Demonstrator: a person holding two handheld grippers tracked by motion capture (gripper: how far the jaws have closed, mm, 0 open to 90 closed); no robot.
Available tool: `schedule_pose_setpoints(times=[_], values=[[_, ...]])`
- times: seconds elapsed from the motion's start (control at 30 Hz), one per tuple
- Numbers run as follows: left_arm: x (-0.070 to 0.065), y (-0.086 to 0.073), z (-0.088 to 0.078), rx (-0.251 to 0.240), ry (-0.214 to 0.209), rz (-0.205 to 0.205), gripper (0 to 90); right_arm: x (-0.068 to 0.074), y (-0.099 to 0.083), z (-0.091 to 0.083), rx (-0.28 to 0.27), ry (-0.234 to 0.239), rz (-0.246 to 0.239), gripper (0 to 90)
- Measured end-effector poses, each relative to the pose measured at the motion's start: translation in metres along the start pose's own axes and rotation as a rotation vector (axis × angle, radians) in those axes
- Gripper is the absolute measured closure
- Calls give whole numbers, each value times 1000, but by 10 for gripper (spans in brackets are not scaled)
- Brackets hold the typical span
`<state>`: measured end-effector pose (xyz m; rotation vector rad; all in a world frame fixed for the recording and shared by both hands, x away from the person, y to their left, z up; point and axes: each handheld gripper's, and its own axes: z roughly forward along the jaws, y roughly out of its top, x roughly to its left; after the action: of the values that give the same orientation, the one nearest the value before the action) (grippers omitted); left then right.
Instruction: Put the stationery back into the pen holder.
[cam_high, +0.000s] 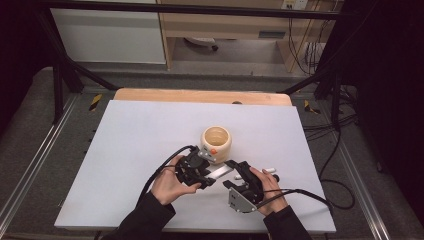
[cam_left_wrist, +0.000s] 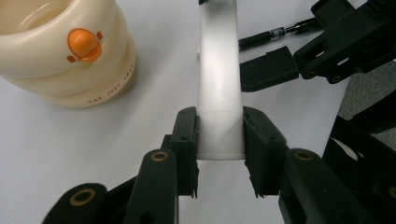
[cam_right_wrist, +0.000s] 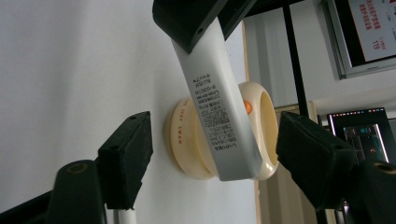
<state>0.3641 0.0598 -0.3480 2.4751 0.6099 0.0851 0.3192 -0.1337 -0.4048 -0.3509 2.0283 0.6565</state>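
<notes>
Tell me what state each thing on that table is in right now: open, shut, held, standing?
White tube: held off the table, clamped at one end.
Left gripper: jaws shut on the white tube.
Right gripper: jaws open on either side of the tube's free end, not touching it.
Cream cup: upright on the table, open top, looks empty.
Black pen: lying flat on the table.

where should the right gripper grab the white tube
By the free flat end of the white tube, jaws straddling its width from either side. The left gripper already clamps the other end, and the right gripper stands open around this end, pads not yet touching, clear of the cream cup.
</notes>
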Motion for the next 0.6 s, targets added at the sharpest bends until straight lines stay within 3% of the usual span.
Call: schedule_pose_setpoints(times=[0.3, 0.6], values=[[-2, 5, 3, 0, -7, -4, 671, 1, 2, 1, 4, -22, -114, 441], [-3, 7, 4, -1, -18, -11, 671, 2, 2, 1, -7, -43, -182, 550]])
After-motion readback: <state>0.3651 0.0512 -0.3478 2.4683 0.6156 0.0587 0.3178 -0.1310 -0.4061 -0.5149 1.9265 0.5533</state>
